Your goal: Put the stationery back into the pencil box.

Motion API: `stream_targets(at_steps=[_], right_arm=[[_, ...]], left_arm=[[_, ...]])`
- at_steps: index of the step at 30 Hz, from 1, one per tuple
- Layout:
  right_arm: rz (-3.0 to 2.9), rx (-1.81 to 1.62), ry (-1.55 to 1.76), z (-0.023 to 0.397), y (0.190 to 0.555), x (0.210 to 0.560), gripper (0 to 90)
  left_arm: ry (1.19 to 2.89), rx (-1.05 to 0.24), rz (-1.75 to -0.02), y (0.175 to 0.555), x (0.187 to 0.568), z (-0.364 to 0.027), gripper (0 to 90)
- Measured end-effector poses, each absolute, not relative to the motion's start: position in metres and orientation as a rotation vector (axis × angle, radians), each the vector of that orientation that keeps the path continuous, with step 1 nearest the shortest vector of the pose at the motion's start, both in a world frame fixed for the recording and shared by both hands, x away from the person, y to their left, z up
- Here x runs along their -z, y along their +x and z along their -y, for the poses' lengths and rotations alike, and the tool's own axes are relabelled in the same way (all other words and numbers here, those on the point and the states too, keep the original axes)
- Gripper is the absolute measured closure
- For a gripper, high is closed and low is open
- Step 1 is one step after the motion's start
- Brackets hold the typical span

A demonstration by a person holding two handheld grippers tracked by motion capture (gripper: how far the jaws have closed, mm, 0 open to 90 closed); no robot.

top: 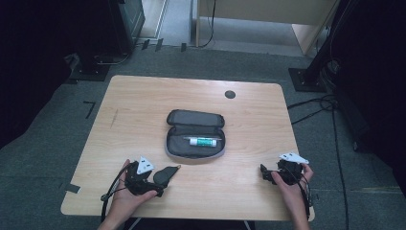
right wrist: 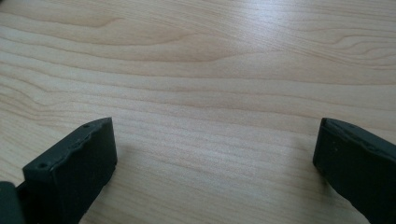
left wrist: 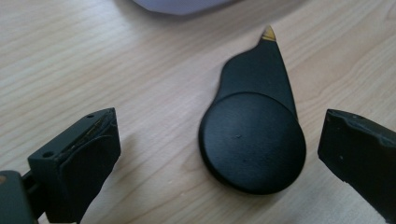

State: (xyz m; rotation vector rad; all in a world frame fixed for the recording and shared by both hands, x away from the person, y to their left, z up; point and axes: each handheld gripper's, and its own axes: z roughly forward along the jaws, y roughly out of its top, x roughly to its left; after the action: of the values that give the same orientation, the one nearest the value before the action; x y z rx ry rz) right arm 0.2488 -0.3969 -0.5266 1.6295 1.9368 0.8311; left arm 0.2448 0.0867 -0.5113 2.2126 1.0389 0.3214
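While both grippers' jaws stand released, left gripper (top: 160,184) frames the black teardrop piece (left wrist: 254,135) near the table's (top: 143,96) front edge; looks light, stiff, slick—grip across the round end.

An open dark pencil case (top: 195,134) lies at the middle of the wooden table (top: 143,100), its lid folded back, with a white and green tube (top: 205,142) inside its lower half. Near the front edge, the left tool (top: 143,179) rests in a hand with a black teardrop-shaped object (top: 165,175) just in front of it. The right tool (top: 282,173) sits well apart, at the front right on bare wood.
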Motion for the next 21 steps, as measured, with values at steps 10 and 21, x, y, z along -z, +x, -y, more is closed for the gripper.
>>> stream_targets(at_steps=[10, 21], right_arm=[[-1.937, -0.831, 1.629, 0.397, 0.249, 0.527, 0.0], [-1.937, -0.831, 1.628, 0.397, 0.249, 0.527, 0.0]], left_arm=[[2.242, -0.386, -0.992, 0.239, 0.515, -0.079, 11.2], [2.231, -0.379, -0.931, 0.232, 0.514, -0.08, 27.8]])
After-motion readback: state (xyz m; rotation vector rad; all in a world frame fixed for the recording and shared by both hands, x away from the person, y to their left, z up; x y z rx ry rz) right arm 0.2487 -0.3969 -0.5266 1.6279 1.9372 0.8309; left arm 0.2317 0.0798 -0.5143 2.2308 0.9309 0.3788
